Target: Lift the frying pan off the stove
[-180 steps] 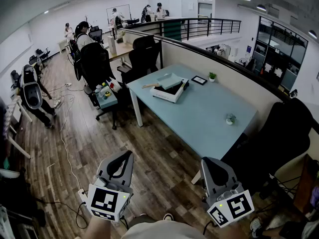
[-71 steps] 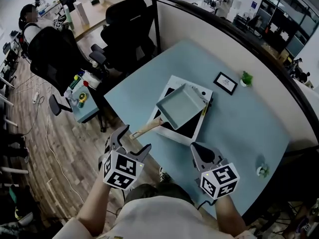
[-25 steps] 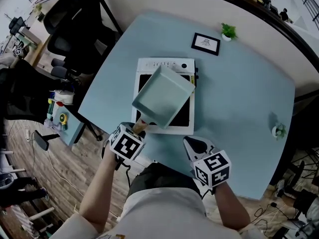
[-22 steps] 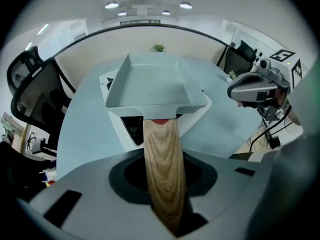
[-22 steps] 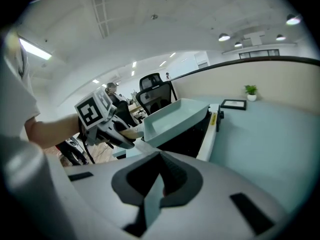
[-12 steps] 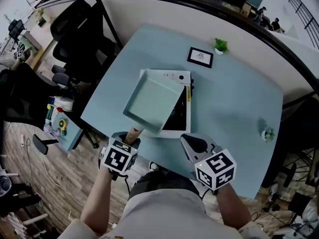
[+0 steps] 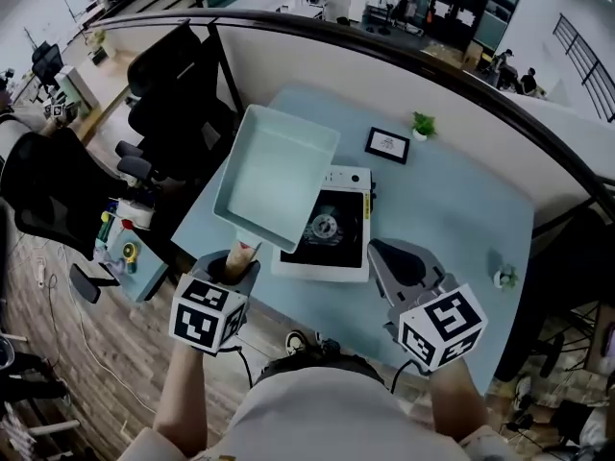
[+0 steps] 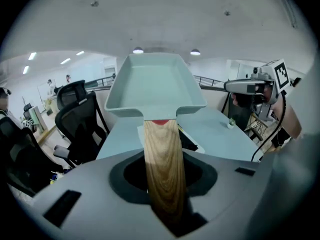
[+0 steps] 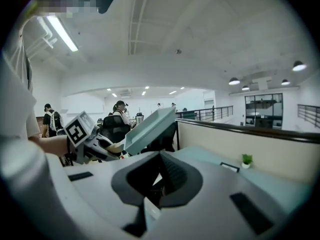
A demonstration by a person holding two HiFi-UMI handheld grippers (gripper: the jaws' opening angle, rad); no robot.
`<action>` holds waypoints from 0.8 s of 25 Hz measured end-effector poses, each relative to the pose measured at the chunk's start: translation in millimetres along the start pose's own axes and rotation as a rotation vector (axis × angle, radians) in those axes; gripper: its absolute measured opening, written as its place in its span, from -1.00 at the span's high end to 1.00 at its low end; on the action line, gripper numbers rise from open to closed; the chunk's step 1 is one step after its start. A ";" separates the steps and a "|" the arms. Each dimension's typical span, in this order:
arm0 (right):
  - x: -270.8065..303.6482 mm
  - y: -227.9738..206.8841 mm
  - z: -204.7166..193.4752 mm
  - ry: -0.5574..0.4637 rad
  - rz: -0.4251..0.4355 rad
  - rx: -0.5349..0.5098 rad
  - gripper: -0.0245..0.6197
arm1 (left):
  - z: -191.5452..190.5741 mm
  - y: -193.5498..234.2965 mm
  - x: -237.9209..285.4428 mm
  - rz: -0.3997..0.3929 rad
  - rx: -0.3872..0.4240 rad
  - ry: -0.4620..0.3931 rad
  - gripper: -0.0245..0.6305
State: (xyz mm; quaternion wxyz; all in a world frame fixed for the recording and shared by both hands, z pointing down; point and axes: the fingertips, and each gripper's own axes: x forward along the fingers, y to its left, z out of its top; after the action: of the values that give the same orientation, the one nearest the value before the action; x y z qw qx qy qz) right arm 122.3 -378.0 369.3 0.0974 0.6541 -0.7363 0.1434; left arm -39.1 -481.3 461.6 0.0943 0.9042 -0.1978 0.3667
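The pale-green square frying pan (image 7: pixel 274 176) is rising clear of the white tabletop stove (image 7: pixel 327 230), the left tool (image 7: pixel 237 259) clamping its wooden handle (image 8: pixel 162 164), the right tool (image 7: pixel 399 257) idling closed and empty, so the lift is looking nearly done.

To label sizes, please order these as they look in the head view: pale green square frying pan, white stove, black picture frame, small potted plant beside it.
Pale green square frying pan, lifted nearer the camera, so unsure against the stove
White stove
Black picture frame
Small potted plant
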 end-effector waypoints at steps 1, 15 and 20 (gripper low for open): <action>-4.2 3.0 10.0 -0.019 -0.002 -0.010 0.91 | 7.2 2.4 -10.0 0.011 -0.002 -0.031 0.56; -69.2 30.9 121.6 -0.352 -0.123 -0.089 0.91 | 69.3 25.8 -137.4 0.131 0.051 -0.348 0.56; -74.4 42.7 133.0 -0.396 -0.112 -0.102 0.91 | 75.6 31.9 -164.1 0.168 0.046 -0.445 0.56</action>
State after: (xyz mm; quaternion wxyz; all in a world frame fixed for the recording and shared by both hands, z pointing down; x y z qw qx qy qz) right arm 95.2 -349.0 216.1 -0.0084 0.7035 -0.7099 -0.0311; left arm -112.5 -486.7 293.6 -0.0030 0.9450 -0.2797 0.1694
